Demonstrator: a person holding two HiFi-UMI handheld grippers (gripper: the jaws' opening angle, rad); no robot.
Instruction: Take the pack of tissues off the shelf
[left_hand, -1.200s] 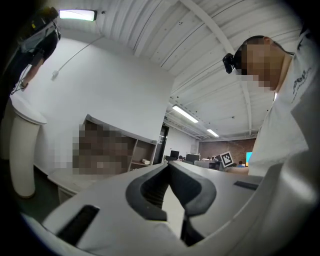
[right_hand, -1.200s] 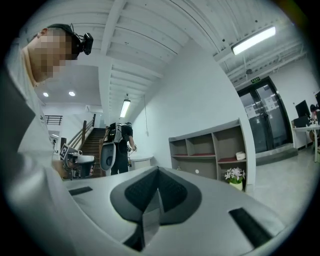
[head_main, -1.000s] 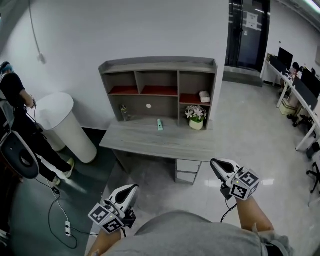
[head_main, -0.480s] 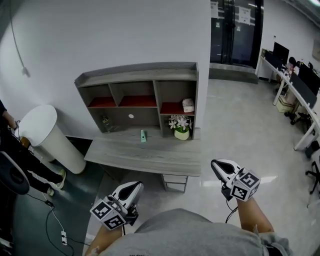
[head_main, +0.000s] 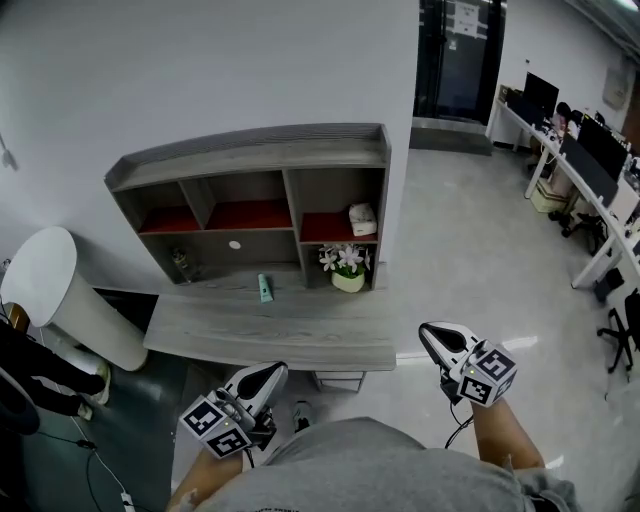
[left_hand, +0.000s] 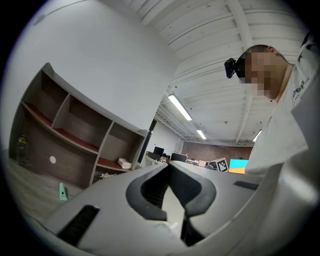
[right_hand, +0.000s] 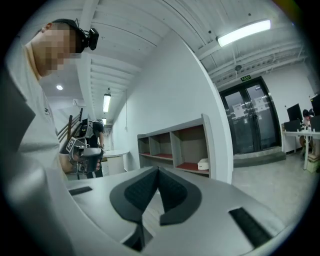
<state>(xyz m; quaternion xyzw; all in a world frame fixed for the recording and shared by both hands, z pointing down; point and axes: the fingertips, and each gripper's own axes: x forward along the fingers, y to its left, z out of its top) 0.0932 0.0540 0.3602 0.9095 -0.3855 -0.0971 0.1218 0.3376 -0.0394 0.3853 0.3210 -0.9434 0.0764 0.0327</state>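
Observation:
The pack of tissues (head_main: 362, 218) is a small white bundle on the red floor of the shelf unit's (head_main: 250, 150) right compartment; it also shows as the white pack (left_hand: 124, 163) in the left gripper view and the white pack (right_hand: 203, 164) in the right gripper view. Both grippers hang low near my body, well short of the desk. My left gripper (head_main: 266, 374) is shut with nothing in it, its tips (left_hand: 167, 165) meeting. My right gripper (head_main: 434, 334) is likewise shut and empty, jaws together (right_hand: 157, 170).
The shelf unit stands on a grey desk (head_main: 290, 335) against the white wall. A pot of white flowers (head_main: 346, 268), a green tube (head_main: 264, 289) and a small bottle (head_main: 180, 265) sit on it. A white round bin (head_main: 50, 290) and a person (head_main: 30, 370) are left; office desks (head_main: 590, 170) right.
The desk and shelf have slid left and lower in the head view and look nearer. Both grippers stay low and shut.

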